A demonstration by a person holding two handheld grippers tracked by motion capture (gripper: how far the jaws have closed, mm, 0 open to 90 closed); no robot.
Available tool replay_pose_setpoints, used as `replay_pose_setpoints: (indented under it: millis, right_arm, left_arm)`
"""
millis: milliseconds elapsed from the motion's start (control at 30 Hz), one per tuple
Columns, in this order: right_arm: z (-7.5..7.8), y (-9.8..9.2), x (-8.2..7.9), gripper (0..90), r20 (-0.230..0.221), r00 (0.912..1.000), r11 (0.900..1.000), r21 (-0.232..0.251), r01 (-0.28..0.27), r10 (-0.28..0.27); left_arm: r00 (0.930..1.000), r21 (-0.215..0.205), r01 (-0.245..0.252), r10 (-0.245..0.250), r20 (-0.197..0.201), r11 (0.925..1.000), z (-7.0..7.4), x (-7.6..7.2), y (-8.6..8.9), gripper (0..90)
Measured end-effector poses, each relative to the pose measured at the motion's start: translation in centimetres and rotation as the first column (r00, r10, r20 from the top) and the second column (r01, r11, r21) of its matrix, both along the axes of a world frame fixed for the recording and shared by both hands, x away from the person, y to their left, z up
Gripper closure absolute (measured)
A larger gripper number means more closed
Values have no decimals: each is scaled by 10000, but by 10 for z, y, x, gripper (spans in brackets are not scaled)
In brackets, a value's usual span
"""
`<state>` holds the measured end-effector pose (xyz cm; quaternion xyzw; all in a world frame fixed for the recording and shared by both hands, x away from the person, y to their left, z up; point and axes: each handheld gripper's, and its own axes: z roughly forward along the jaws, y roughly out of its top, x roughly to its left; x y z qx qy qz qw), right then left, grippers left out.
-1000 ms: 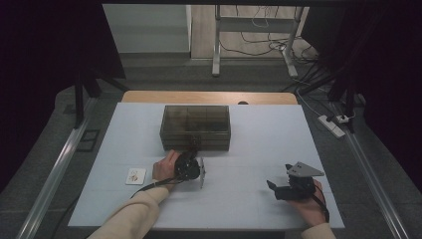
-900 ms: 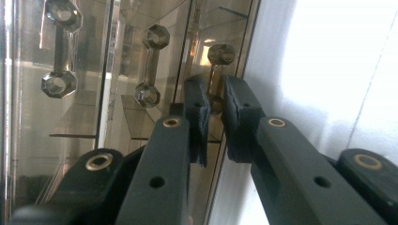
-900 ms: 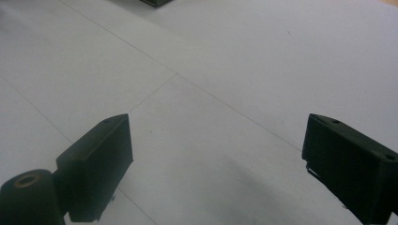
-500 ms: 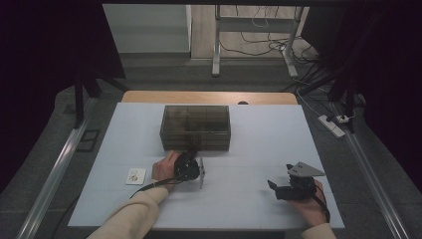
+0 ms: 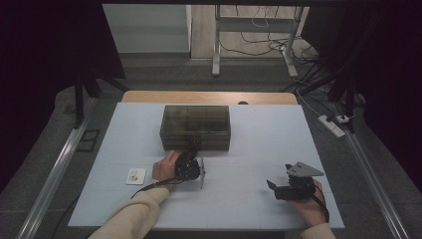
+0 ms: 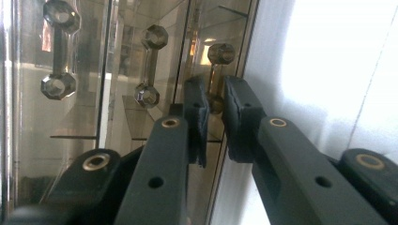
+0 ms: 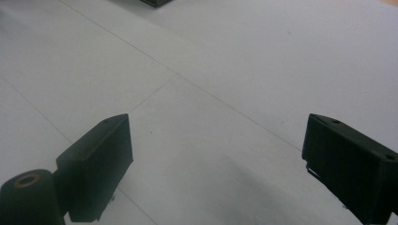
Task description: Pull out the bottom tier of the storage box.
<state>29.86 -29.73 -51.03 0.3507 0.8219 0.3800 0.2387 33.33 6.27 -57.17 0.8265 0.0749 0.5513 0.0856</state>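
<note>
Handle (image 6: 215, 77) of box pinched between left fingers (image 6: 197, 115)

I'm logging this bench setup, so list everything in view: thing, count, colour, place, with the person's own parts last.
table: one, pale grey-white top, centre.
box: one, smoky clear, compartmented, far middle of the table.
handle: one, amber, on the box's near side, between the left claw's pads.
card: one, white with a small print, left of the left hand.
power strip: one, white, on the floor at right.
left claw: one, black, closed on the handle.
right claw: one, black, open above bare table.
</note>
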Motion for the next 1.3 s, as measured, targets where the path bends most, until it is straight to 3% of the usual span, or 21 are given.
replay_pose_setpoints:
  millis: [367, 867, 900, 933, 967, 1033, 1300]
  right_arm:
    - [1, -2, -1, 87, 24, 10000, 9999, 108, 24, -24]
    - [1, -3, -1, 87, -26, 10000, 10000, 83, 42, -41]
    - [1, -3, -1, 87, -13, 10000, 9999, 95, 54, -54]
    - [1, -3, -1, 87, -11, 10000, 9999, 90, 64, -64]
    - [1, -3, -1, 87, -11, 10000, 9999, 91, 69, -69]
    - [1, -3, -1, 87, -33, 10000, 10000, 80, 58, -58]
    - [1, -3, -1, 87, -48, 10000, 9999, 88, 53, -53]
  left_arm:
    - [10000, -27, 44, -44, 23, 10000, 2, -4, 2, 801]
    - [9995, -131, 228, -231, -234, 9997, 3, -22, 3, 796]
    - [9994, -211, 294, -299, -195, 9993, 3, -25, 4, 800]
    - [9991, -244, 391, -395, -154, 9989, 5, -28, 5, 886]
    - [9990, -372, 374, -383, -228, 9986, 7, -29, 5, 889]
    - [9981, -413, 343, -363, -489, 9986, 7, -29, 6, 854]
    - [9962, -912, 267, -341, -806, 9955, 11, -26, 9, 736]
